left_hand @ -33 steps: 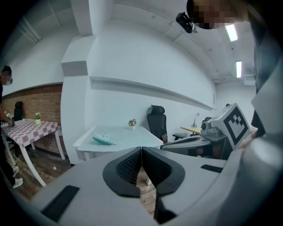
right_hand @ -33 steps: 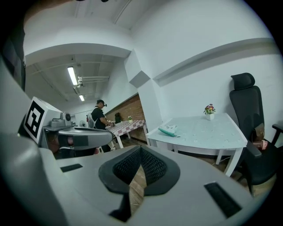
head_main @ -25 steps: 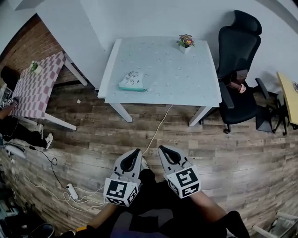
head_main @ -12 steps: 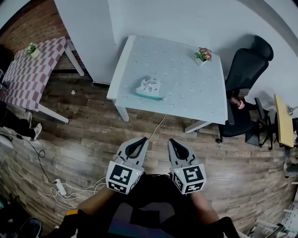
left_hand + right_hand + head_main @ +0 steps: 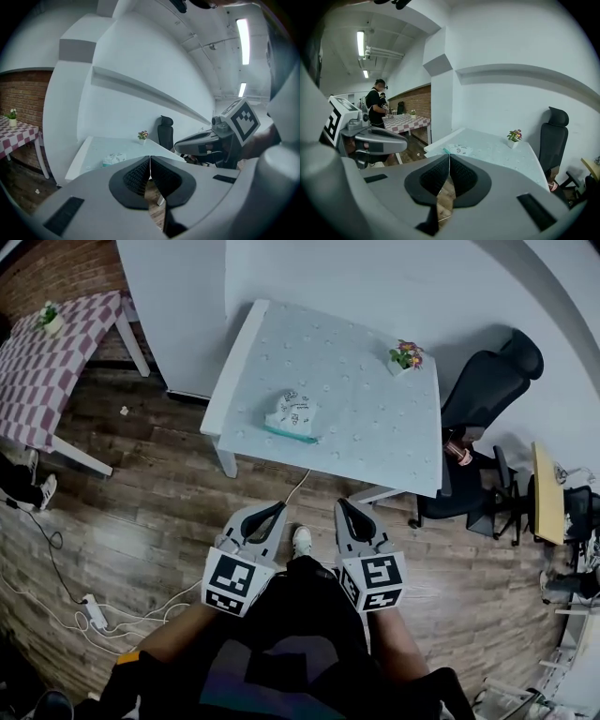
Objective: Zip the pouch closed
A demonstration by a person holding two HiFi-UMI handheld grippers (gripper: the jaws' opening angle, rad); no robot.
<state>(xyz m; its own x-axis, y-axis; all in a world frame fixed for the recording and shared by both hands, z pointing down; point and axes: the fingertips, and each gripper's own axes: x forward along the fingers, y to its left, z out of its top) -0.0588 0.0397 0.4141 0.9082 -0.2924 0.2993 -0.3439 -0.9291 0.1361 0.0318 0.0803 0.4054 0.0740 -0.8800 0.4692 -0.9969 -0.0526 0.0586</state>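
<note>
A white patterned pouch (image 5: 290,414) with a teal edge lies near the front left of the pale table (image 5: 375,437). It also shows small in the left gripper view as the pouch (image 5: 113,159) and in the right gripper view as the pouch (image 5: 458,150). Both grippers are held side by side over the wooden floor, well short of the table. My left gripper (image 5: 274,509) is shut with nothing between its pads. My right gripper (image 5: 342,506) is shut and empty too.
A small flower pot (image 5: 404,356) stands at the table's far right. A black office chair (image 5: 483,399) is beside the table on the right. A checkered table (image 5: 47,362) is at the left. Cables and a power strip (image 5: 91,611) lie on the floor. A person (image 5: 376,107) stands far off.
The view has moved closer to the pale table, which now sits larger and nearer. Both grippers stay shut and side by side, carried forward over the floor.
</note>
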